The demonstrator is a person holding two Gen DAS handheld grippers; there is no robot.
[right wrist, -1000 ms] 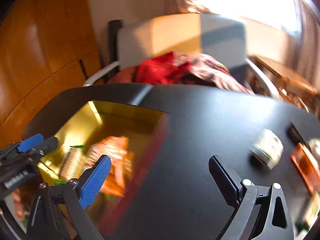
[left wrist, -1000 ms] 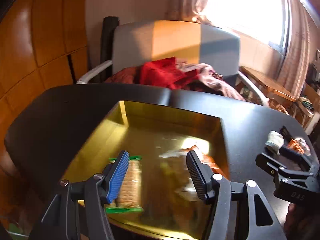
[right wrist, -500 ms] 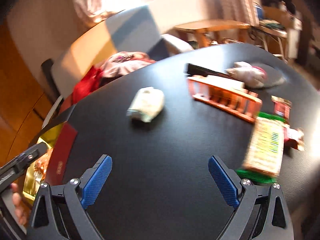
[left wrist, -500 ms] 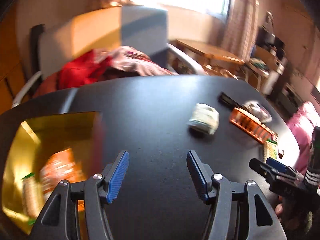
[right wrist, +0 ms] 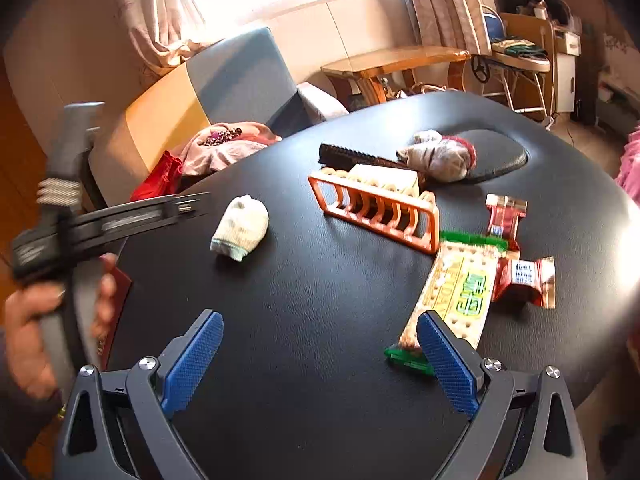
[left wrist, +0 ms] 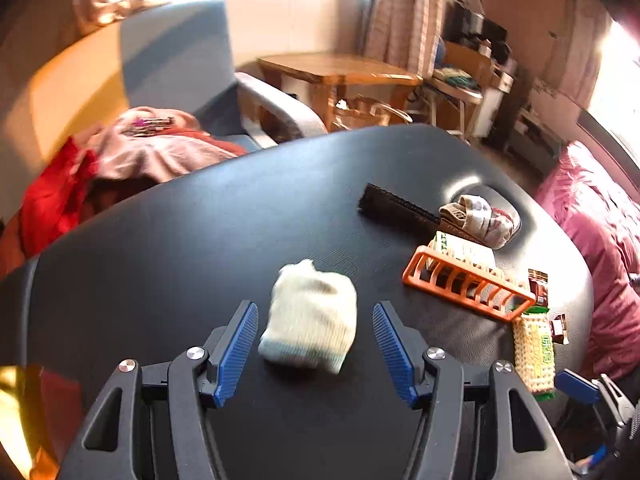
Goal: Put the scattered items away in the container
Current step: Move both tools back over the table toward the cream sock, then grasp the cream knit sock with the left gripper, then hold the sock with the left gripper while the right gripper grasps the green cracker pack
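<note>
Right wrist view gives the clearest look at the packaging: a long cracker packet (right wrist: 456, 292) with green ends carries large green lettering on a pale panel, too smeared to read, and beside it lie two small red wrappers (right wrist: 524, 280) with a white-and-blue label whose words I cannot make out. The cracker packet touches the near corner of an orange plastic rack (right wrist: 376, 208), which holds a pale boxed item. Behind the rack sit a dark brush (right wrist: 352, 158) and a bundle of grey and red socks (right wrist: 440, 156).

The right gripper (right wrist: 320, 360) has its blue-padded fingers spread wide with nothing between them, its right pad overlapping the near end of the cracker packet in the picture. The left gripper (left wrist: 314, 354) is likewise spread apart and empty-handed, with a rolled cream sock (left wrist: 310, 324) lying on the table between and just ahead of its pads; contact is not apparent. A hand (right wrist: 28, 320) grips its handle at the left edge of the right view.

All of this rests on a black, leather-grained table (right wrist: 300, 320). The gold-lined container (left wrist: 16, 420) shows only as a corner at the lower left of the left wrist view, well apart from the scattered items. Beyond the table stand a grey armchair (right wrist: 240, 76) heaped with red and pink clothes, a wooden side table (right wrist: 396, 60), curtains and a bright window.
</note>
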